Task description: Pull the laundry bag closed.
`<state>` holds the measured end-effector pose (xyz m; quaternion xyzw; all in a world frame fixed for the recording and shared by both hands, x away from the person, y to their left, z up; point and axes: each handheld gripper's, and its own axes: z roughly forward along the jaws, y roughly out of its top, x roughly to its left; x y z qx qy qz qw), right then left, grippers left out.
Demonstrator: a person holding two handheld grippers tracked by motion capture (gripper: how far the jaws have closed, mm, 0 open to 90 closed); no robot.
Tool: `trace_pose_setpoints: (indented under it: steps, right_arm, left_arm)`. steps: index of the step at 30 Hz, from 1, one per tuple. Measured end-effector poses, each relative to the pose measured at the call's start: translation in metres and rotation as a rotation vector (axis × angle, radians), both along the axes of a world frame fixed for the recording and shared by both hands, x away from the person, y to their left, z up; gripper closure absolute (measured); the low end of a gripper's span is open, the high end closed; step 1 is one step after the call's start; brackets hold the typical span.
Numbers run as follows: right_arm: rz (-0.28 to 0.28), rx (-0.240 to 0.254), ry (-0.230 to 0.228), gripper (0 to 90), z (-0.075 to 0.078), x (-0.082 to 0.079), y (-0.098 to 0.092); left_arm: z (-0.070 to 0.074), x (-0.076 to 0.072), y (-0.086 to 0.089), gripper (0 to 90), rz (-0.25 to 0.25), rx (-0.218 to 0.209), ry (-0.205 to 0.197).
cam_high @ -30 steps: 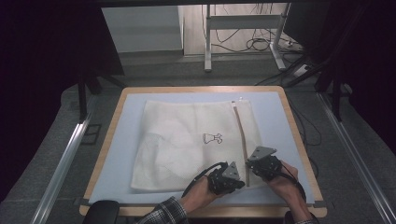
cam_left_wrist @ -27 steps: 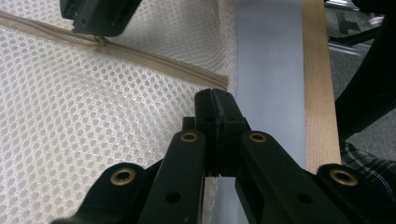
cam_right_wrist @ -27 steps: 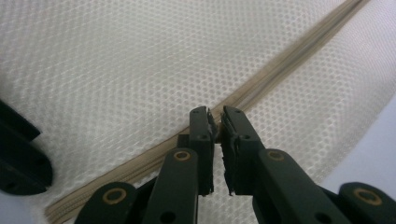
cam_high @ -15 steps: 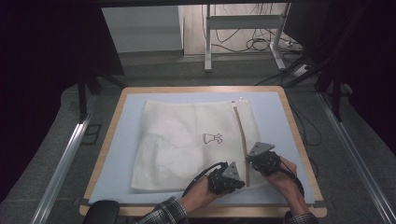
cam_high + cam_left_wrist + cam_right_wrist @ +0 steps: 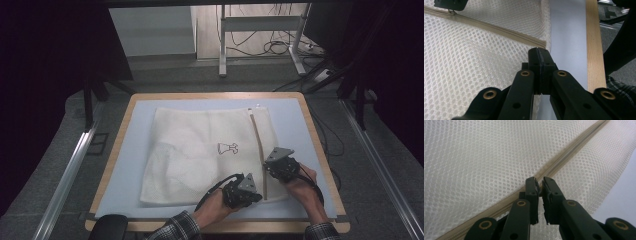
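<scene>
You're working the zipper on the mesh laundry bag [image 5: 205, 152], which lies flat across the middle of the tabletop [image 5: 130, 150], its zipper [image 5: 258, 145] running down its right side from the far edge towards you. By the look of it, this is the bracing-and-pulling step: one end pinned, the other hand on the slider.

On the left, your left hand-held gripper [image 5: 252, 194] sits at the bag's near edge, just beside the zipper's near end. Its own view shows the jaws pressed together with a bit of mesh hem pinched between them, so it's clamped on the bag's corner.

To the right, your right hand-held gripper [image 5: 272, 167] rests right on the zipper line a little farther up. Its jaws are nearly together with a small thing caught between the tips; I judge that to be the zipper pull [image 5: 540, 192], though it's too small to be sure. The left gripper view shows those jaws at the zipper with a little metal tab [image 5: 452, 11] under them.

Next move, as I read it: keep the left clamp firm so the mesh stays taut, and draw the right one straight along the zipper without lifting.

Count: one bag, one zipper, one printed emblem [image 5: 227, 147], two grippers.
</scene>
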<state>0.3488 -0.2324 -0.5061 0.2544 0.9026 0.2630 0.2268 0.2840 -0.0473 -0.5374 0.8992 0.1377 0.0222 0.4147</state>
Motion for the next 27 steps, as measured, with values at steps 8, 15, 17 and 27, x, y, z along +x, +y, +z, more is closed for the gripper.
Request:
trace_pose_setpoints:
  steps: [8, 15, 17, 27]
  right_arm:
    - [-0.007, 0.004, 0.000, 81.8, -0.001, 0.007, 0.000]
    - [-0.011, 0.000, 0.002, 81.8, 0.000, 0.013, 0.002]
    - [-0.018, 0.002, 0.003, 81.8, 0.000, 0.015, 0.002]
    - [-0.037, -0.012, -0.004, 81.9, 0.000, 0.024, 0.007]
  left_arm:
    - [0.000, 0.000, 0.000, 90.0, 0.000, 0.001, 0.000]
    - [0.000, -0.001, 0.000, 89.9, 0.000, 0.003, -0.005]
    - [0.000, -0.001, 0.000, 90.0, 0.000, 0.003, -0.006]
    - [0.000, -0.003, -0.001, 90.0, 0.004, -0.003, -0.024]
